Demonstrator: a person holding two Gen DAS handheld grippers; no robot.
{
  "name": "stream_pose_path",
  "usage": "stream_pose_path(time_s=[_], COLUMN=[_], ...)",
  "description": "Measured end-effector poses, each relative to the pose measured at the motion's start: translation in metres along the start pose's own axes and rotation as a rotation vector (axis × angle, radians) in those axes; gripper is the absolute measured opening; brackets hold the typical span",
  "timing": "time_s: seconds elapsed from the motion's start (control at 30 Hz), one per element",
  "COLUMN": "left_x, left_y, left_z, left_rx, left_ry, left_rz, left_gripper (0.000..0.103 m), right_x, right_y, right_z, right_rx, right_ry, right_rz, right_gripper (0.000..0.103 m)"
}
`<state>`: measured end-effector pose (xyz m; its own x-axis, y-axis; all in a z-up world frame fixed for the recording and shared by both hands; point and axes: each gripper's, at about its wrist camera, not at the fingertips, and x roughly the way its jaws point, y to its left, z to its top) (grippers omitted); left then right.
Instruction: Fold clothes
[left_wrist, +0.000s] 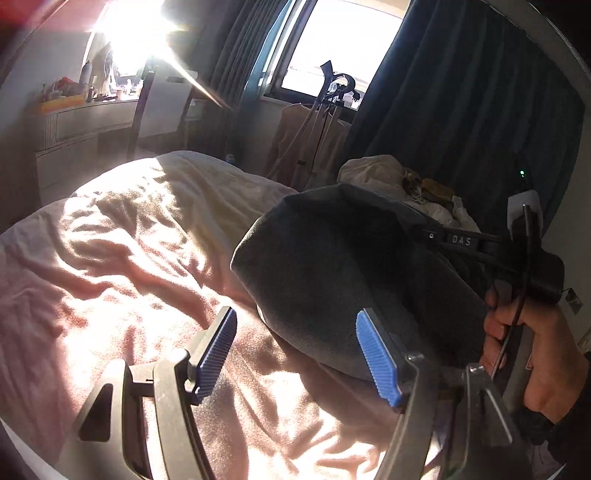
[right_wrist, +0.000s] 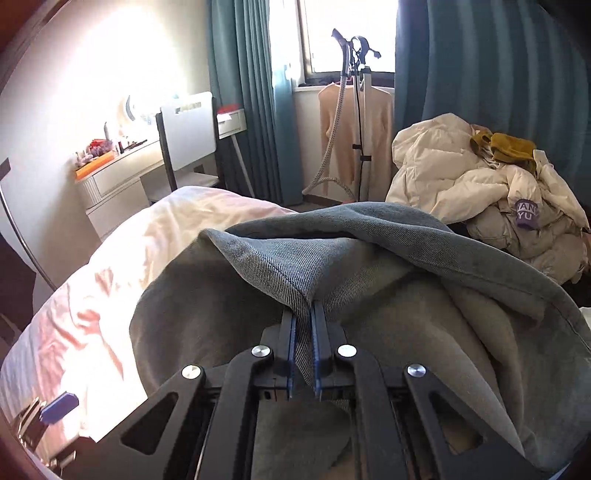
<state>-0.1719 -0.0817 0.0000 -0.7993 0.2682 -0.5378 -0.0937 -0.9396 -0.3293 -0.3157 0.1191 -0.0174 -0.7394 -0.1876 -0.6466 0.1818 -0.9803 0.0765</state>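
A grey-blue denim garment (right_wrist: 369, 258) with a pale fleecy lining lies bunched on the pink bed cover (right_wrist: 110, 266). My right gripper (right_wrist: 303, 314) is shut on a hemmed edge of the garment and holds it lifted. In the left wrist view the garment (left_wrist: 332, 280) is a dark rounded mass hanging from the right gripper's black body (left_wrist: 517, 258), which a hand holds. My left gripper (left_wrist: 295, 332) is open and empty, just left of and below the garment, above the bed cover (left_wrist: 129, 258). Its blue pad (right_wrist: 59, 404) shows at the lower left of the right wrist view.
A pile of cream down jackets (right_wrist: 480, 184) with a mustard cloth lies at the right of the bed. A garment steamer stand (right_wrist: 354, 110) with a peach top hangs by the window. A dressing table (right_wrist: 110, 173) and chair (right_wrist: 188, 136) stand at the left wall.
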Motion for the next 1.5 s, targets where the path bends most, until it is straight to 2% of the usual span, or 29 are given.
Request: stream_pose_path(time_s=[0.17,0.37,0.43,0.5,0.67,0.8,0.87,0.9,1.0,1.17,1.23,1.27,1.3,1.4,1.5], left_x=[-0.027,-0.053,-0.058,-0.062,-0.064,-0.056,-0.047,-0.042,-0.027,0.0,0.01,0.016,0.022,0.048,0.077], left_y=[0.014,0.028,0.03,0.031,0.04,0.045,0.045,0.042,0.031,0.005,-0.005,-0.008,-0.01,-0.018,-0.024], left_z=[0.009,0.012,0.01,0.008,0.001,-0.009,-0.013,-0.014,-0.019,-0.028,-0.024,-0.022,-0.019,-0.016,-0.016], left_rx=[-0.089,-0.197,-0.23,-0.245,-0.306,-0.329,-0.332,-0.326,-0.287,-0.201,-0.157,-0.143,-0.129,-0.073,-0.02], left_ry=[-0.085,-0.084,-0.064,-0.052,0.003,0.049,0.071,0.087,0.123,0.152,0.129,0.116,0.111,0.136,0.186], left_rz=[-0.031,-0.122,-0.159,-0.163,-0.161,-0.134,-0.149,-0.151,-0.135,-0.076,-0.036,-0.028,-0.028,-0.004,0.039], left_gripper=[0.069,0.069,0.069,0.069,0.069,0.069,0.069,0.069,0.069,0.069,0.069,0.069,0.069,0.068,0.059], right_x=[-0.082,-0.184,-0.207,-0.221,-0.215,-0.178,-0.159,-0.152,-0.156,-0.191,-0.208,-0.215,-0.221,-0.226,-0.215], right_y=[0.011,0.035,0.044,0.048,0.044,0.023,0.003,-0.008,-0.024,-0.026,-0.029,-0.033,-0.036,-0.048,-0.058], right_z=[-0.024,-0.061,-0.08,-0.105,-0.172,-0.227,-0.245,-0.25,-0.247,-0.231,-0.226,-0.224,-0.222,-0.223,-0.225], right_rx=[-0.023,-0.114,-0.139,-0.14,-0.113,0.011,0.122,0.205,0.302,0.293,0.282,0.286,0.293,0.302,0.298], right_ry=[-0.046,-0.107,-0.101,-0.077,0.047,0.237,0.328,0.356,0.332,0.2,0.125,0.091,0.059,0.007,0.006], right_rz=[0.062,0.142,0.166,0.181,0.177,0.153,0.165,0.203,0.268,0.326,0.317,0.307,0.293,0.229,0.181], right_gripper=[0.005,0.005,0.005,0.005,0.005,0.005,0.006,0.006,0.008,0.018,0.039,0.045,0.056,0.059,0.059])
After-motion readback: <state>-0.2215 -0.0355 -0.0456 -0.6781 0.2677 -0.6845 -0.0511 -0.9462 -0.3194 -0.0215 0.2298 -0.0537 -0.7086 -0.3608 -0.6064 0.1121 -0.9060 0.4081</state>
